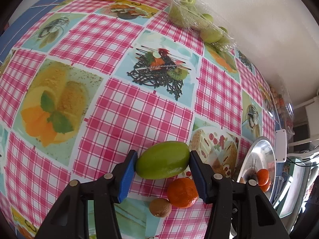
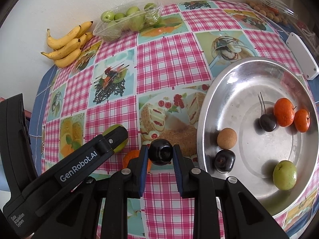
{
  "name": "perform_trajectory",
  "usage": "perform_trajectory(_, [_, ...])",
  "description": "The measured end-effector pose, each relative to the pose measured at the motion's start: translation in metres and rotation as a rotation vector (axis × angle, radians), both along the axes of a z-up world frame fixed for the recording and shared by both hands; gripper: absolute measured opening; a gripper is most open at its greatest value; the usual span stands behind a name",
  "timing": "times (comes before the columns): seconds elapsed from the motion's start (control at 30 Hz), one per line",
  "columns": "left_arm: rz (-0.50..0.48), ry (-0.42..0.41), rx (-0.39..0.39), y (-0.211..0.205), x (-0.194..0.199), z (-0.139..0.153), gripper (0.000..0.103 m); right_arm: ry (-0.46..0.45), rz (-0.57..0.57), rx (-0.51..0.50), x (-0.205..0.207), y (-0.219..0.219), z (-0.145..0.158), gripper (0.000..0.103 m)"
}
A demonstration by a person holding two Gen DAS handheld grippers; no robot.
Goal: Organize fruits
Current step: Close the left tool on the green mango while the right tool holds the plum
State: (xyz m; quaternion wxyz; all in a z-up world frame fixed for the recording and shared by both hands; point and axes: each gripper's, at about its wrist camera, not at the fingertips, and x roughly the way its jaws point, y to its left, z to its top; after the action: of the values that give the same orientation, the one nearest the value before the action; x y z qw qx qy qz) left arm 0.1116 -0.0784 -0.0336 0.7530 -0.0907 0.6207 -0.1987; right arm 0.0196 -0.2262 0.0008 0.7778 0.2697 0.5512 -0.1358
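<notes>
Green fruit (image 1: 162, 160): oval, glossy — sitting crosswise between the left pads.
Dark cherry (image 2: 160, 151): round, shiny — being pinched by the right pads.
Tangerine (image 1: 182, 190): lying on the cloth, touching a brown fruit (image 1: 160, 207).

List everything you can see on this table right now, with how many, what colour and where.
bananas: one bunch, yellow, far edge by the wall
tub of green fruit: one, clear plastic, beside the bananas
second clear tub: one, small brownish fruit, far right corner
white box: one, behind the tray
metal tray: one, silver, right side
oranges in tray: two
dark cherries in tray: two
brown round fruit in tray: one
green fruit in tray: one
loose orange: one, on the cloth
small brown fruit: one, beside it
left tool: gripping a green fruit
right tool: gripping a dark cherry
</notes>
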Motion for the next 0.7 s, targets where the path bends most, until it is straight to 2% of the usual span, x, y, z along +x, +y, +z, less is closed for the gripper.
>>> perform_trajectory(0.4, [0.051,-0.035,-0.054,0.015,0.004,0.027,0.056,-0.069,0.001,-0.001,-0.004,0.001,0.022,0.026])
perform_trajectory(0.7, [0.073,-0.061,-0.050,0.023,0.005,0.038,0.056,-0.088,0.004,-0.003,-0.006,0.002,0.031,0.026])
